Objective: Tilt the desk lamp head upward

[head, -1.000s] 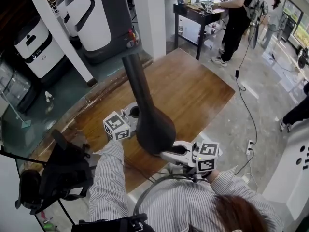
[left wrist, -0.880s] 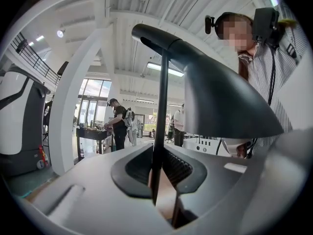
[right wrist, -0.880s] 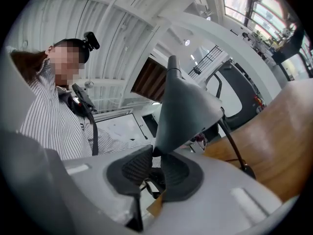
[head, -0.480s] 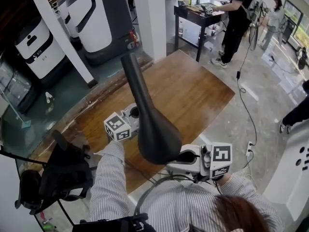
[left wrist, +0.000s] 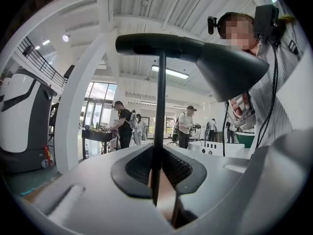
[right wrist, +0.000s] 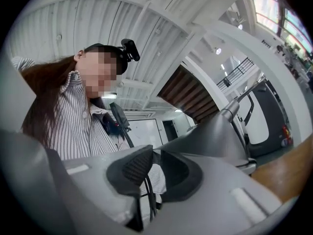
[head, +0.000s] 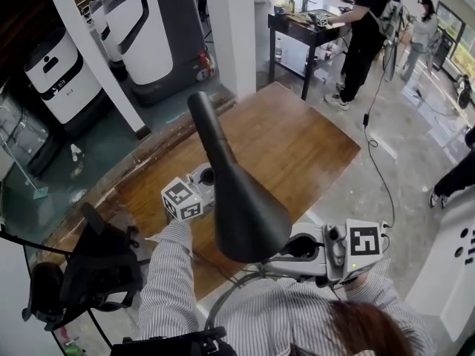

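Observation:
A black desk lamp stands on the wooden table (head: 297, 147). Its cone-shaped head (head: 245, 206) hangs over the table's near edge, tilted so its neck rises toward the far left. My left gripper (head: 206, 175) sits beside the lamp. In the left gripper view, its jaws (left wrist: 157, 180) are closing on the thin black stem (left wrist: 159, 121), and the lamp head (left wrist: 215, 65) looms above. My right gripper (head: 286, 247) is at the head's lower rim. In the right gripper view, its jaws (right wrist: 155, 173) are nearly together at the edge of the grey-looking head (right wrist: 215, 136).
Two white floor robots (head: 148, 28) (head: 56, 69) stand beyond the table at the far left. People work at a dark table (head: 304, 21) at the back right. A black bag on a stand (head: 104, 262) is at my left. A cable (head: 378, 162) runs across the floor.
The lamp head has swung up and toward me. My right gripper has moved to the right and nearer with it. The left gripper has stayed at the stem.

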The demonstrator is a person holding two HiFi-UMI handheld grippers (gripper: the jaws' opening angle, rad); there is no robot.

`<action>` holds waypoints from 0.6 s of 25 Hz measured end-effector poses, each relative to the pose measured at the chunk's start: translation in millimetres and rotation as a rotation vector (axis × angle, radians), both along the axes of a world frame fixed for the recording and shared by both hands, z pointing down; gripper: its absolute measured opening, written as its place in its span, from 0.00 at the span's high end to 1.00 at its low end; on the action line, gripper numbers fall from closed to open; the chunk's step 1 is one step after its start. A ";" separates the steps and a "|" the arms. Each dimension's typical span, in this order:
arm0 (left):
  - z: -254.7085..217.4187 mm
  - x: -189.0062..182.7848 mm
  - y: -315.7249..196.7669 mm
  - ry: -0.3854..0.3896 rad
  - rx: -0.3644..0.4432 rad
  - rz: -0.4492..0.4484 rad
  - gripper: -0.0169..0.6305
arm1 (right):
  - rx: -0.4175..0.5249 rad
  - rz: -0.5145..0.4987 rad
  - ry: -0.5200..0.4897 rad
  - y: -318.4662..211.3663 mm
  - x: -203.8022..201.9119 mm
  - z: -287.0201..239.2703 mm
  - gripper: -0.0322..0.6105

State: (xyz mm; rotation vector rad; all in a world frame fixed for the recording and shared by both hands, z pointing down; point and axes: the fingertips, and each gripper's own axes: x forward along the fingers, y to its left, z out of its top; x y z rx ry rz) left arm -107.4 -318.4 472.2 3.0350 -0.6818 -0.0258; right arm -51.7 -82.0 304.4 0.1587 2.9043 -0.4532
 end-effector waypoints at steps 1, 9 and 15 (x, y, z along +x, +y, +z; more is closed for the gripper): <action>0.2 -0.1 -0.1 -0.001 0.001 -0.001 0.90 | -0.004 0.002 -0.011 -0.3 1.5 -7.5 0.87; 1.9 6.0 -1.2 -0.027 0.012 0.005 0.91 | -0.042 0.024 -0.122 -10.4 13.1 -68.4 0.87; 1.8 8.1 0.2 -0.035 0.016 0.012 0.91 | 0.017 0.104 -0.207 -21.2 14.9 -102.2 0.87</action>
